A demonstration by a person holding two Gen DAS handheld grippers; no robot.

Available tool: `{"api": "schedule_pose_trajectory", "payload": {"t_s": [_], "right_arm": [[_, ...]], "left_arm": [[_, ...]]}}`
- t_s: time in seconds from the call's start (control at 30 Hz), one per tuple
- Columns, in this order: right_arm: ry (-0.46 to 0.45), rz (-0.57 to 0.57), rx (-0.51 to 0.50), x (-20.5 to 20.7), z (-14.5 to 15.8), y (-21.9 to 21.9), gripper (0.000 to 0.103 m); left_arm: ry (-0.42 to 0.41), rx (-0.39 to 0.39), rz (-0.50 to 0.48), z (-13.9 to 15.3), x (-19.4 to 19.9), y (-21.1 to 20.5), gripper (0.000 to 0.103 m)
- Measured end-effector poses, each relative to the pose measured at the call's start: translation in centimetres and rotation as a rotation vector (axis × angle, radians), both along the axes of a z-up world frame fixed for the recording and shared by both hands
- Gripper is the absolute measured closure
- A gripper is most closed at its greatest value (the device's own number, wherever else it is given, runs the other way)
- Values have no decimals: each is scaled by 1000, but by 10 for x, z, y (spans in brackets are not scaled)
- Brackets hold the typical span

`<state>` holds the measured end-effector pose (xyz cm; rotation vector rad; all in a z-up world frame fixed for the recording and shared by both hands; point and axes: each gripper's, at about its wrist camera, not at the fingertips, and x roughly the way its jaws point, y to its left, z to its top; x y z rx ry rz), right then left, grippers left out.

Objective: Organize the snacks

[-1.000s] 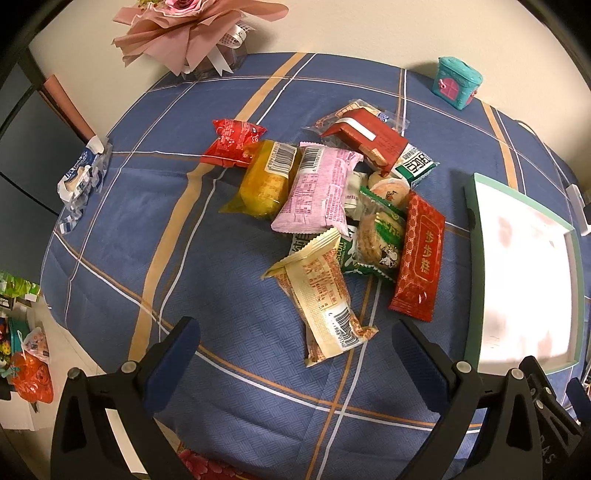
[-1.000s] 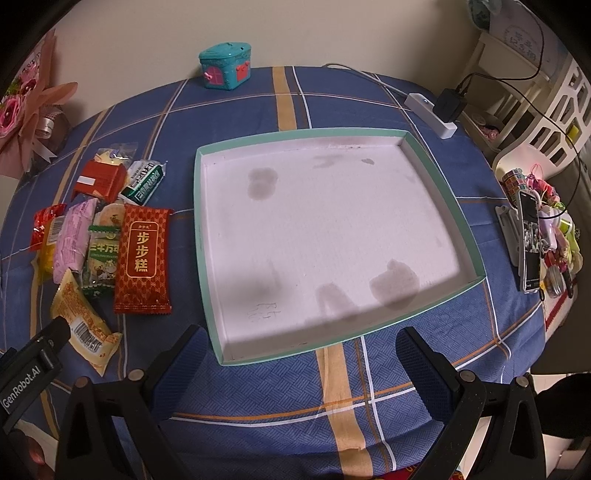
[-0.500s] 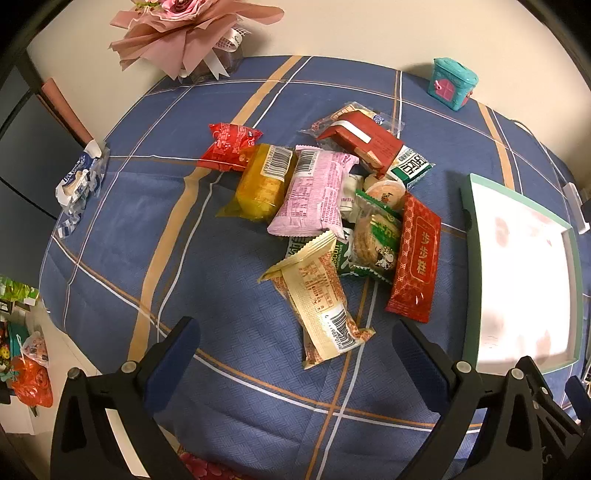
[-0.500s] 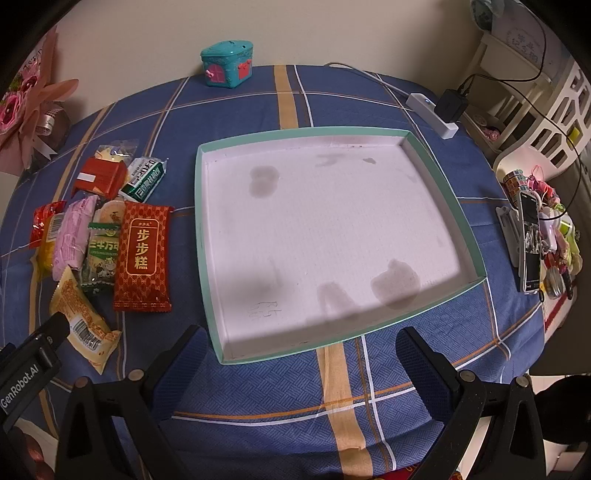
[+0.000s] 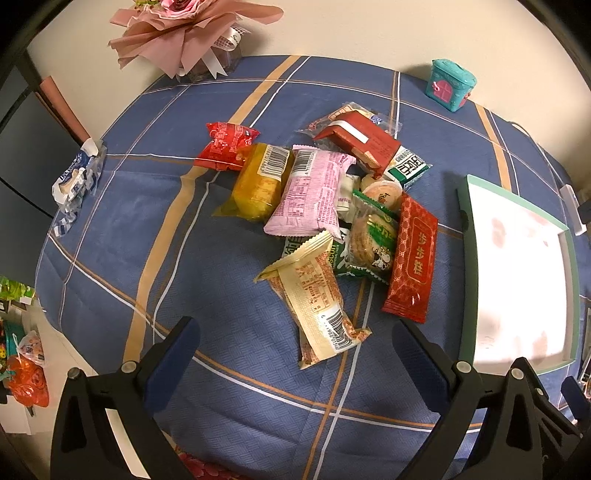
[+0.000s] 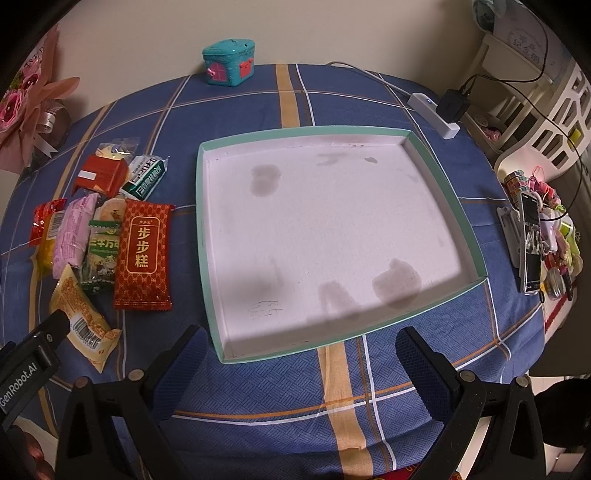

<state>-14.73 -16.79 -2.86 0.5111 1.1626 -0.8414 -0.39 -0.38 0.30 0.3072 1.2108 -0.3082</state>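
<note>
A pile of snack packets lies on the blue plaid tablecloth: a cream wafer packet (image 5: 317,299), a long red cake packet (image 5: 412,258), a pink packet (image 5: 310,192), a yellow packet (image 5: 260,181) and a green cracker packet (image 5: 371,236). A shallow white tray with a teal rim (image 6: 201,229) sits to their right with nothing in it. My left gripper (image 5: 295,354) hovers open just short of the cream packet. My right gripper (image 6: 301,354) hangs open over the tray's near edge. The same red cake packet (image 6: 142,254) shows left of the tray.
A teal toy box (image 6: 229,62) stands at the table's far edge. A pink bouquet (image 5: 192,33) sits at the back left. A white power strip with a charger (image 6: 436,110) lies beyond the tray. A phone (image 6: 532,243) and clutter are off the right edge.
Both views have shifted slightly, with the left gripper's view drifting so the snack pile sits a little lower and closer. Both grippers stay open and no snack has moved.
</note>
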Motion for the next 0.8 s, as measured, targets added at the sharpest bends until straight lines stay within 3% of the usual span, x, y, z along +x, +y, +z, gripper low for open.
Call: {"api": "schedule_pose_trajectory", "payload": {"t_s": [0.63,0.8], "right_arm": [[4,1,0,0,-2,2,0],[-4,10,-2,2,-1,3,0]], "left_arm": [[11,-11,3,-1,1,1,0],[9,-29,48,2,8,10,0]]}}
